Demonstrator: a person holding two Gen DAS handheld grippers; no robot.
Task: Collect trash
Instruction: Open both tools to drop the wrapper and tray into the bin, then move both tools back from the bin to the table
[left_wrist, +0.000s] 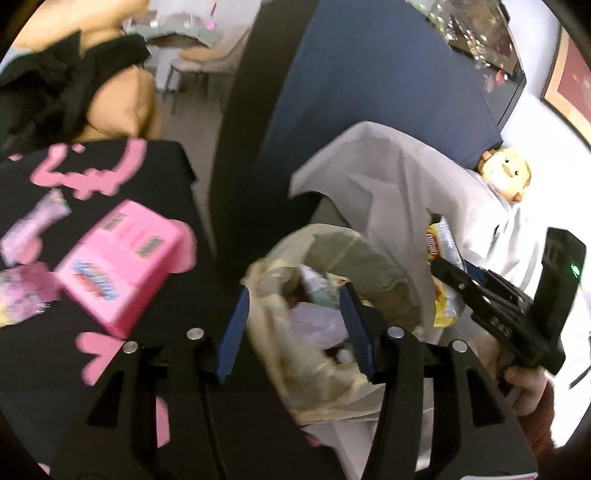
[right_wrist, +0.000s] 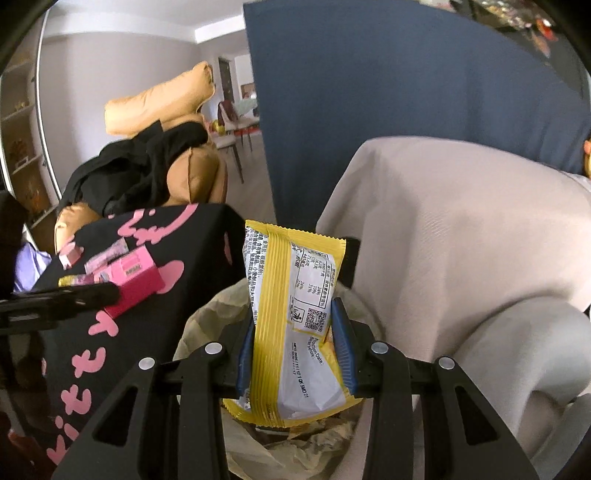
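A translucent beige trash bag (left_wrist: 332, 254) stands open below my left gripper (left_wrist: 291, 328), with several wrappers lying inside it. That gripper's blue pads are apart and nothing is pressed between them. My right gripper (right_wrist: 295, 350) is shut on a yellow and white snack wrapper (right_wrist: 291, 295), held upright over the same bag (right_wrist: 207, 321). In the left wrist view the right gripper (left_wrist: 448, 271) reaches in from the right, a hand below it, with the yellow wrapper (left_wrist: 443, 295) hanging at the bag's right rim.
Left of the bag, a black cloth with pink lettering (left_wrist: 92, 166) carries a pink box (left_wrist: 122, 262) and pink wrappers (left_wrist: 35, 221). A pale cloth (left_wrist: 388, 177) drapes furniture on the right, with a plush toy (left_wrist: 506, 173). A blue panel (left_wrist: 369, 74) rises behind.
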